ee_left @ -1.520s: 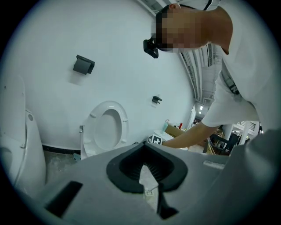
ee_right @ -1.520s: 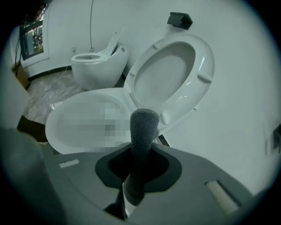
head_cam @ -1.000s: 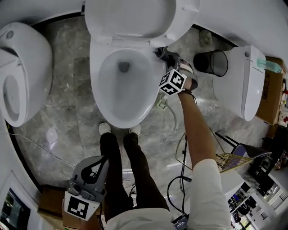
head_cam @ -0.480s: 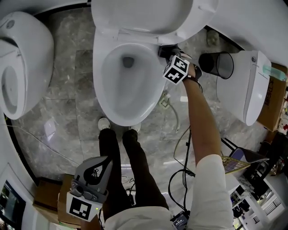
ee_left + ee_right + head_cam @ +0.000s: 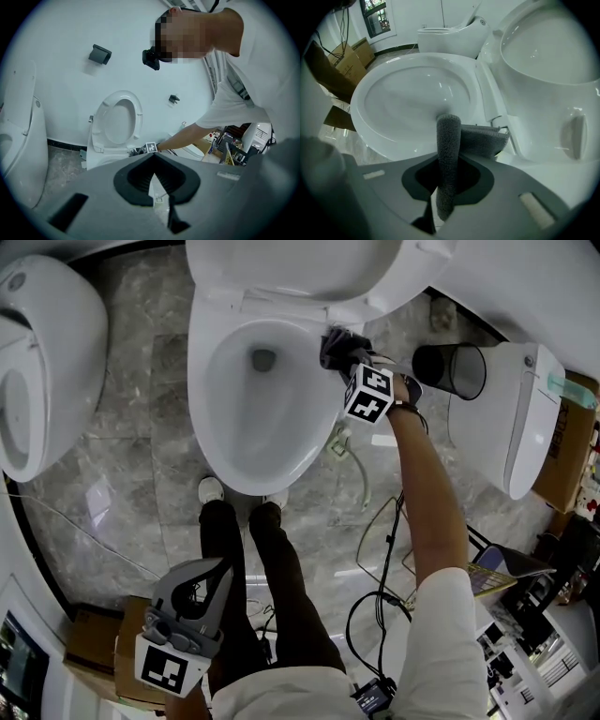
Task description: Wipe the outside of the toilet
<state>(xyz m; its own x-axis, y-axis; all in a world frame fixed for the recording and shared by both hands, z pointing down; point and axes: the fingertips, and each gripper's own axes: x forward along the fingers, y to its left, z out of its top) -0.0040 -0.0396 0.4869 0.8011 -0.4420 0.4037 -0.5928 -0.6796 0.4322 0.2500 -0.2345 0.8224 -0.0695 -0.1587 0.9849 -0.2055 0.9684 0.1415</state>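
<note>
Toilet rim's right side meets cloth clamped in outstretched right gripper

The head view looks steeply down from well above the toilet, taking in its bowl, its raised seat and the floor around it. The right gripper view sits low and very near the toilet's rim, facing across the bowl past a grey cloth. The left gripper view looks from farther back, low in front of the toilet, toward the wall behind it. All three share the toilet's raised seat.
</note>
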